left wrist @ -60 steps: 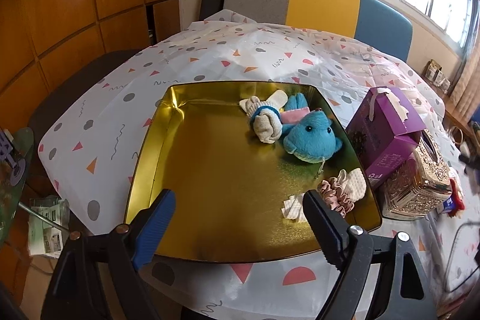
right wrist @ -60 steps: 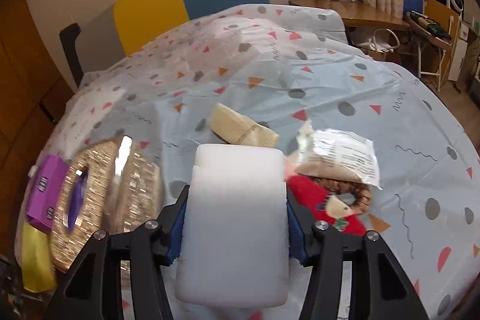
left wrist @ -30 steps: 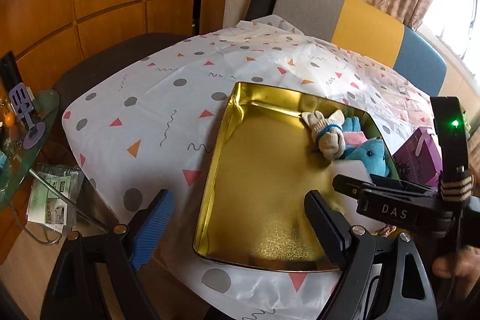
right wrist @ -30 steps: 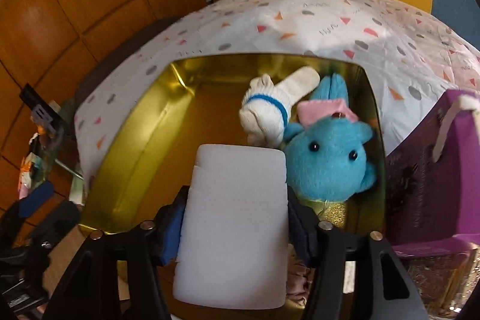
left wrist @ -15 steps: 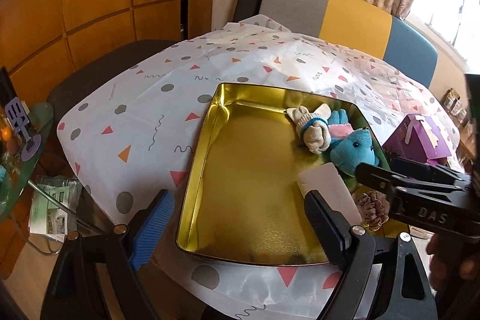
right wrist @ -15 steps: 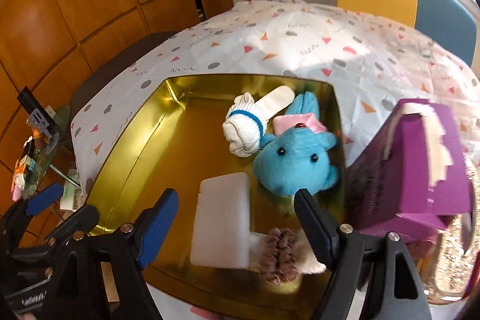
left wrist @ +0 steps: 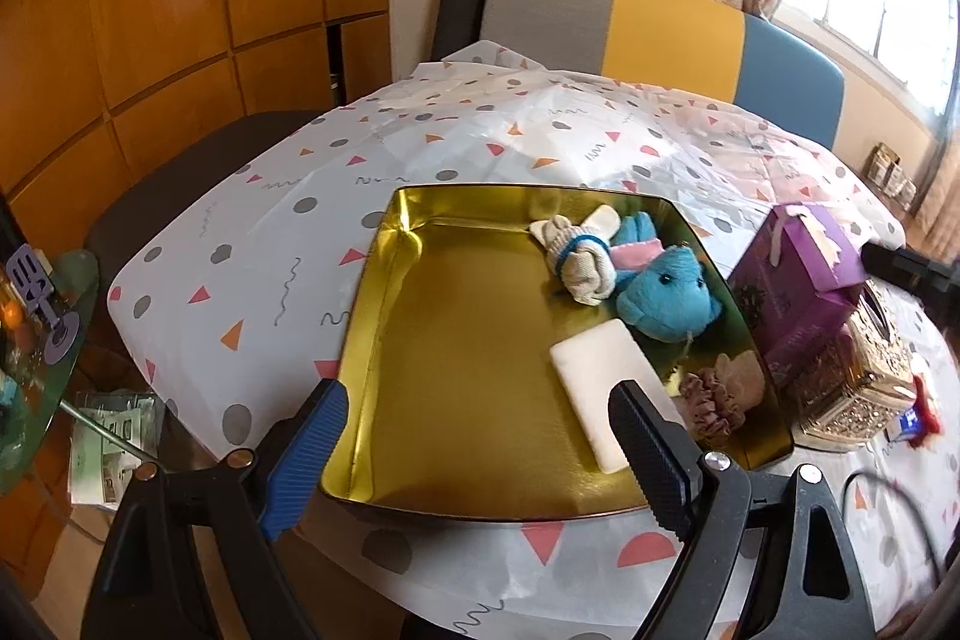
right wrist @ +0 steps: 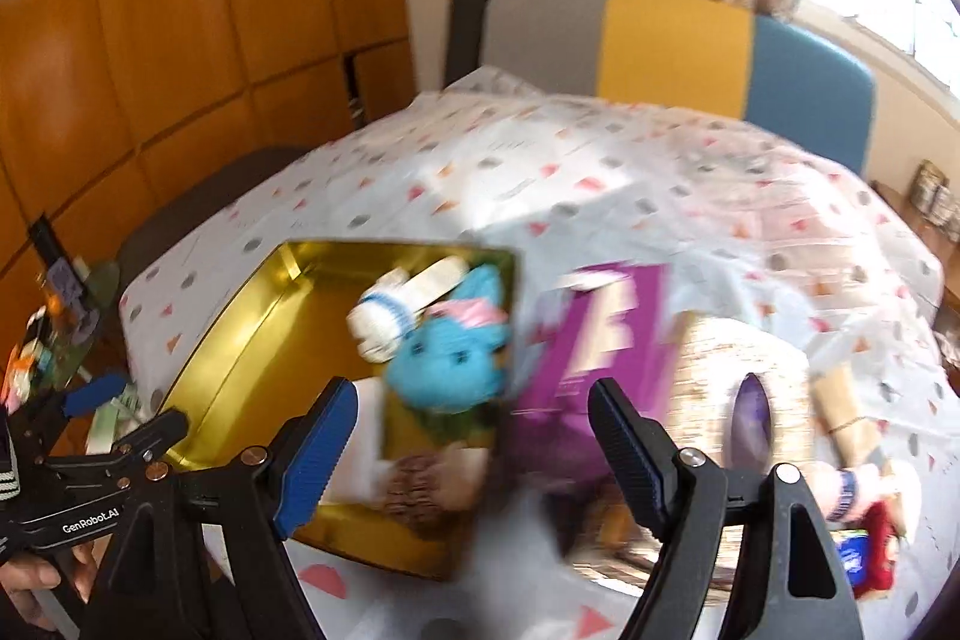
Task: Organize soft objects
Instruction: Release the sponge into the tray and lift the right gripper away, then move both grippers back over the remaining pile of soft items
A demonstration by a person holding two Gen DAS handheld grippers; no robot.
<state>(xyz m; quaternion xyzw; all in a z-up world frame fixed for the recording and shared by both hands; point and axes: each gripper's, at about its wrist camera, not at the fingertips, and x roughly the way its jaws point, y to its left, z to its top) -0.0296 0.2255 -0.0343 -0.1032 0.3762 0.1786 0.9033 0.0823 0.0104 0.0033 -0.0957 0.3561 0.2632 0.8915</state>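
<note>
white sponge point(left wrist: 611, 391) flat in gold tray point(left wrist: 384, 280)

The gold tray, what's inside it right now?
Inside the gold tray: a rolled white sock, a blue plush toy, a white sponge block and a pinkish scrunchie against a cream cloth piece. The left gripper's finger covers the sponge's near end.

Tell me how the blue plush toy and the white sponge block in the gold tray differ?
The blue plush toy is fuzzy, rounded and has eyes; the white sponge block is smooth, flat and rectangular. The toy lies farther back against a rolled sock; the block lies nearer. Both rest inside the gold tray, ungripped.
</note>
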